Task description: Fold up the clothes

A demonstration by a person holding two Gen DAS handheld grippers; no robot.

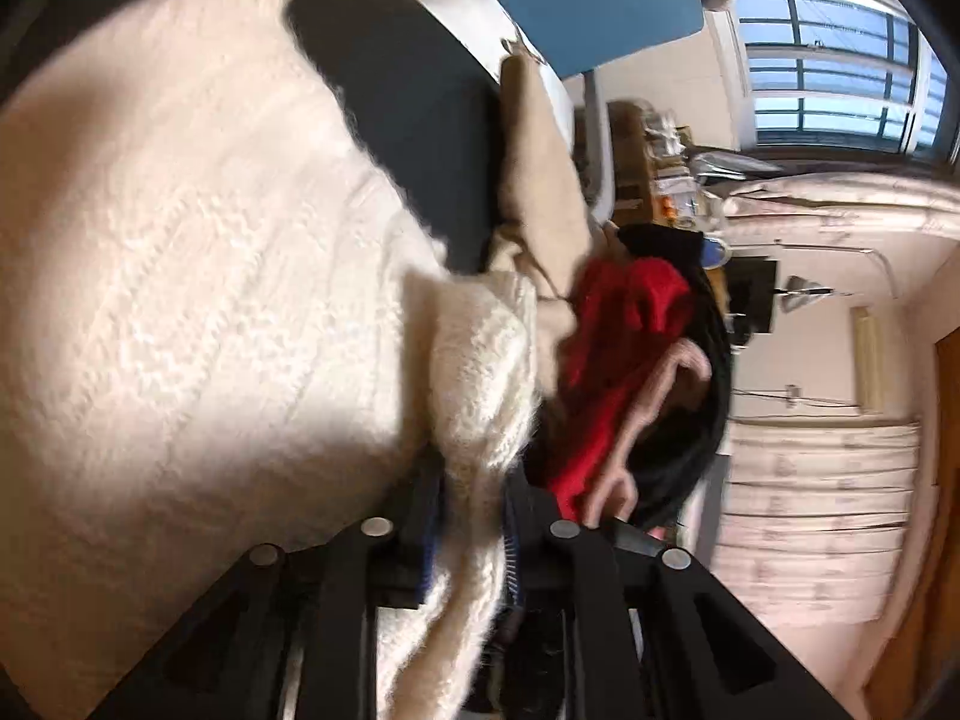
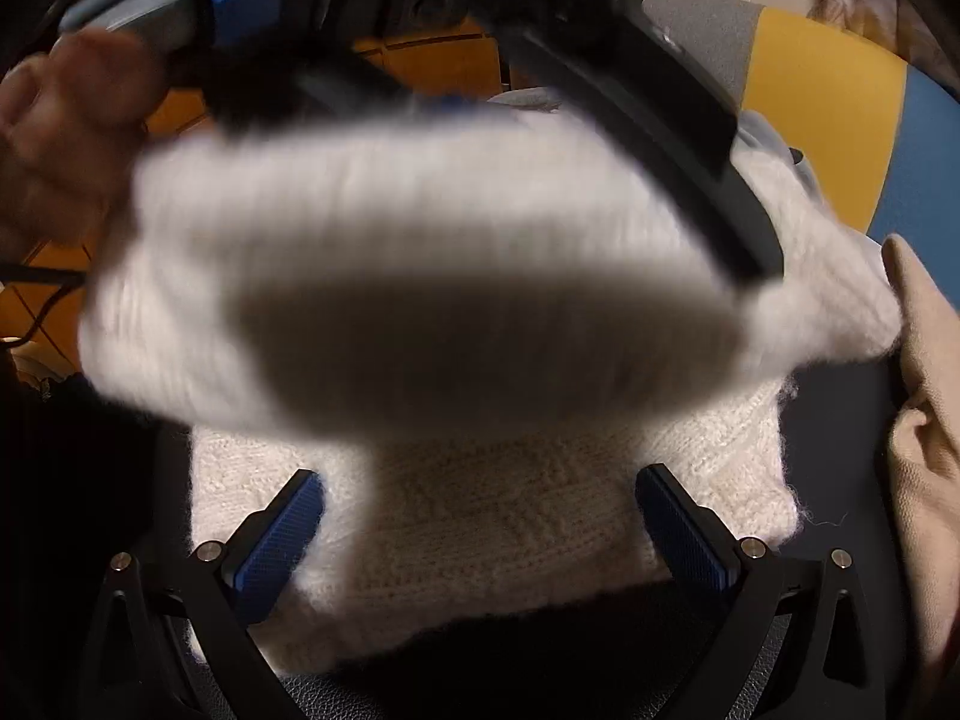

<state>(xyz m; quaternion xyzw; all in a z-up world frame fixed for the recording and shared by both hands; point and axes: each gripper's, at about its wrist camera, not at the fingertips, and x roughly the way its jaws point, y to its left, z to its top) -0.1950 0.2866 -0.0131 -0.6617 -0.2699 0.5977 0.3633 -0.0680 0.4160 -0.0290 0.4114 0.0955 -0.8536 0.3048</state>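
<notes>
cream knit sweater [image 1: 198, 276]: spread on the dark table [image 1: 408, 90], one sleeve lifted | handling: looks soft, fuzzy, light, floppy; best taken at cuff or hem | left tool [image 1: 468, 546]: clamped on sleeve | right tool [image 2: 480, 516]: fingers apart, over sweater's body | beside: tan garment [image 1: 540, 168], red garment [image 1: 624, 330] | writing: none readable

Daylight from window [image 1: 840, 54]; sweater [image 2: 420, 252] motion-blurred, dark shadow patch; fisheye warp, black vignette at edges.

A blurred sleeve [image 2: 408, 276] hides most of the sweater [image 2: 510, 516] beneath; the left gripper [image 2: 630, 120] above is smeared and cut off
</notes>
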